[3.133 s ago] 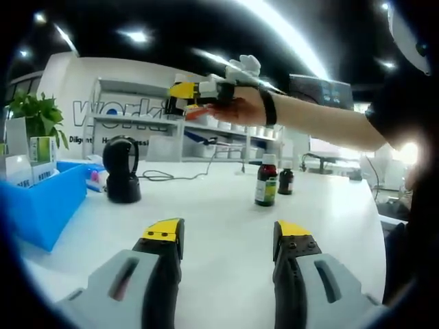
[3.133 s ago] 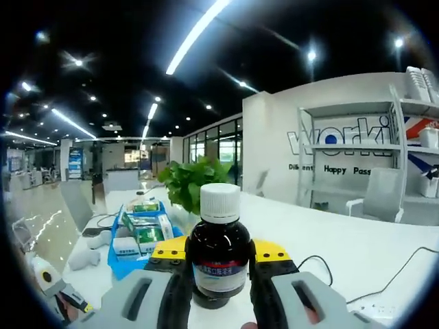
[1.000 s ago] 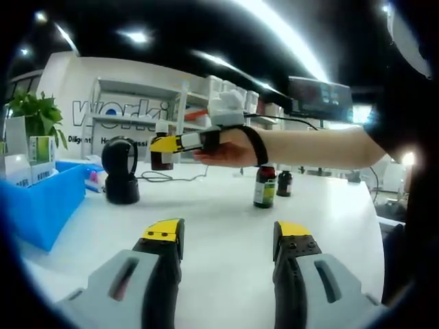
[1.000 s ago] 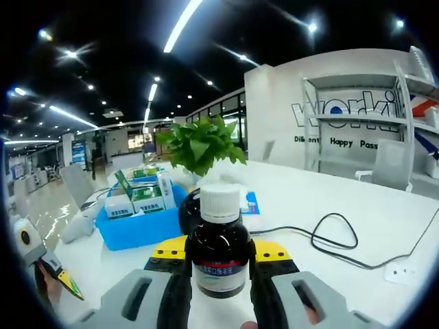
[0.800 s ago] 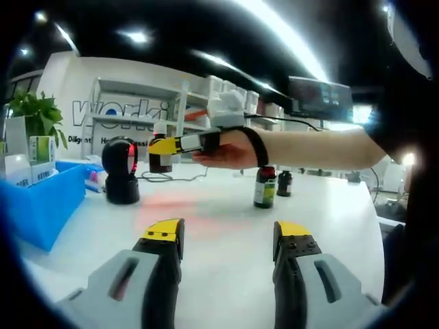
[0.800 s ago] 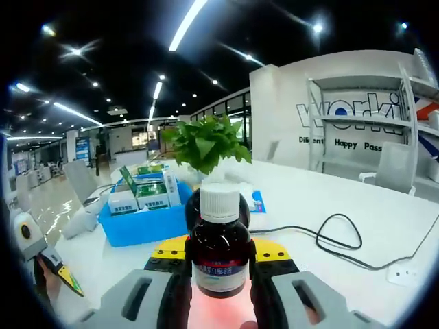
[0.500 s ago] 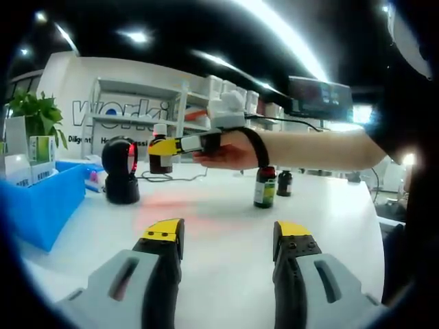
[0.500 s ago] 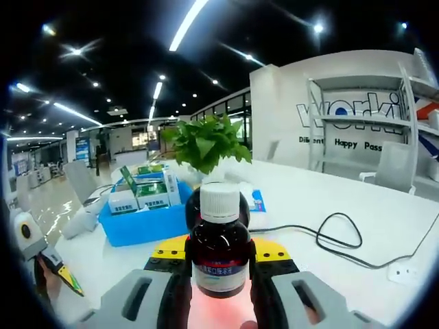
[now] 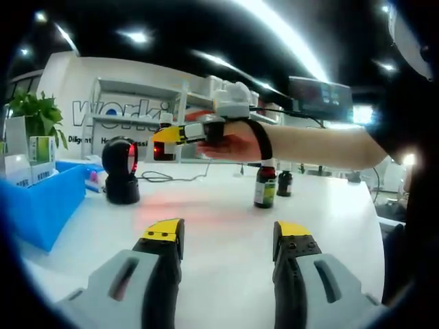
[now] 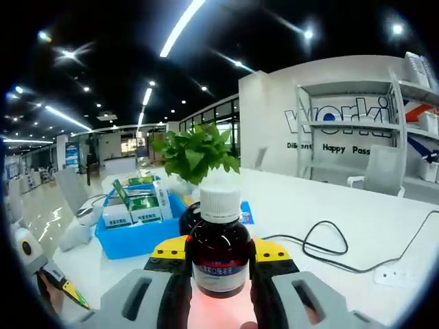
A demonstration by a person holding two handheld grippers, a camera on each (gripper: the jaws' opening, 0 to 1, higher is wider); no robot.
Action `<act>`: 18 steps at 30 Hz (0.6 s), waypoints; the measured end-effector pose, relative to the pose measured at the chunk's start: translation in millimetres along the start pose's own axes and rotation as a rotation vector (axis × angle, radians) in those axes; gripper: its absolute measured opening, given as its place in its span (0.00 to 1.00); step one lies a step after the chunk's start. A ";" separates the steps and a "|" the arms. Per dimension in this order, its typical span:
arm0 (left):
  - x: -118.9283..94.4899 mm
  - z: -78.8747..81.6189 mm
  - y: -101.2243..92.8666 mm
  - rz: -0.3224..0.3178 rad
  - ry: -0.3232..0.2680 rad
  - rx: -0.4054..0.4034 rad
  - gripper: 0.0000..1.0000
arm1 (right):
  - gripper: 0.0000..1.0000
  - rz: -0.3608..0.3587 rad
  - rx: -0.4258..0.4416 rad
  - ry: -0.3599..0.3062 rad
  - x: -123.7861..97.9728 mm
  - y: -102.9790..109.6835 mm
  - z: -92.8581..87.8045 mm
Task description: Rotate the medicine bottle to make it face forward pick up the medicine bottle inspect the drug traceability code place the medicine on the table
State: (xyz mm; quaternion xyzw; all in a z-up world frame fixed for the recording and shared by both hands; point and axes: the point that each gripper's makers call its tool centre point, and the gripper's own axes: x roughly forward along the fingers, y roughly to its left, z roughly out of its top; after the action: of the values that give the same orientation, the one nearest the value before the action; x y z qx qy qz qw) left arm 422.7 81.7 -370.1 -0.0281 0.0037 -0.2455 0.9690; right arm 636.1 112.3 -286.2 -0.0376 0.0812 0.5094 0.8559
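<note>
My right gripper (image 10: 219, 255) is shut on a dark brown medicine bottle (image 10: 219, 257) with a white cap and a white and blue label, held upright with a red glow under it. In the left gripper view that same gripper (image 9: 168, 134) hovers above the white table (image 9: 219, 219), near a black scanner (image 9: 122, 170) that shows a red light. My left gripper (image 9: 226, 236) stands open low over the table, nothing between its jaws. Two more brown bottles (image 9: 265, 184) stand on the table to the right.
A blue bin (image 9: 41, 202) with green and white medicine boxes (image 10: 137, 205) sits at the left, a potted plant (image 10: 195, 157) behind it. A black cable (image 10: 343, 253) runs across the table to a white socket (image 10: 394, 275). Shelves (image 9: 137, 123) line the back wall.
My right gripper has lifted the bottle a little and moved slightly away from the scanner. The scanner's red light has come on since a second ago. My left gripper has stayed put.
</note>
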 end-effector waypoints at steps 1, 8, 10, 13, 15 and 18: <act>-0.2 -0.1 0.5 0.000 0.000 0.000 0.43 | 0.28 -0.005 0.005 -0.003 -1.3 0.0 2.1; -0.3 -0.9 1.9 0.000 0.000 0.002 0.43 | 0.28 -0.062 0.003 -0.041 -19.6 3.5 29.1; -0.1 -0.9 1.5 0.000 0.000 0.003 0.43 | 0.28 -0.119 0.042 -0.038 -27.4 0.2 33.4; 0.0 -0.7 0.7 -0.001 0.000 0.005 0.43 | 0.28 -0.171 0.042 -0.048 -36.6 -5.0 39.2; 0.0 -0.5 0.4 0.000 0.000 0.006 0.43 | 0.28 -0.203 0.038 -0.054 -43.9 -6.5 41.6; 0.0 -0.2 0.5 -0.001 -0.001 0.008 0.43 | 0.28 -0.248 0.055 -0.072 -54.9 -9.9 43.6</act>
State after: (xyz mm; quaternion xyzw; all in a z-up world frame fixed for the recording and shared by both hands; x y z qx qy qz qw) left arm 422.9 82.1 -370.2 -0.0244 0.0023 -0.2460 0.9690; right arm 623.5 66.4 -233.8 -0.0055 0.0590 0.3984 0.9153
